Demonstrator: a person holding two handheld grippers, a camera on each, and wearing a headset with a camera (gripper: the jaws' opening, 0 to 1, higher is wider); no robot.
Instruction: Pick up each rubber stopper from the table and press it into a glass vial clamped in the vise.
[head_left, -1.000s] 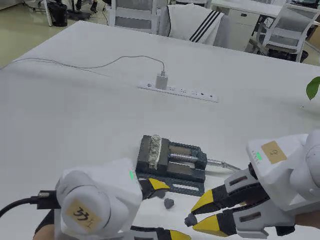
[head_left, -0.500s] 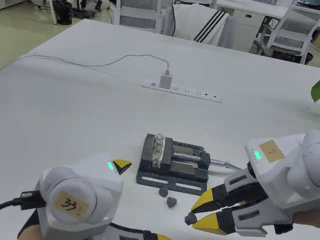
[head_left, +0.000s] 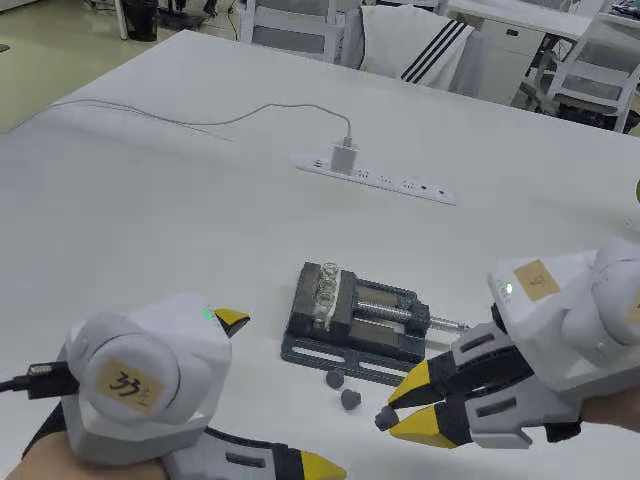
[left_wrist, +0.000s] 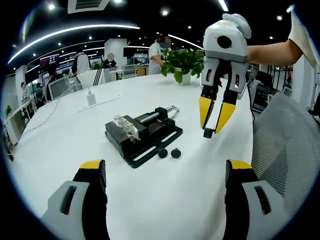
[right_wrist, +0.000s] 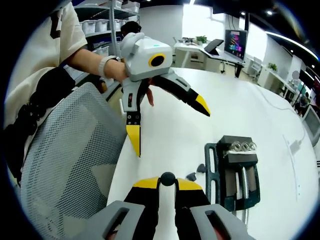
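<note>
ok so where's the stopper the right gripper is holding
In the head view the rubber stopper is pinched at the tips of the right gripper, just right of the two loose stoppers lying in front of the vise.

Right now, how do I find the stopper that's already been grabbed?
Start at the dark vise in the middle of the white table. Two loose stoppers lie by its base, and beside them is the right gripper. The one you want is the stopper pinched between its yellow tips, not lying on the table.
</note>
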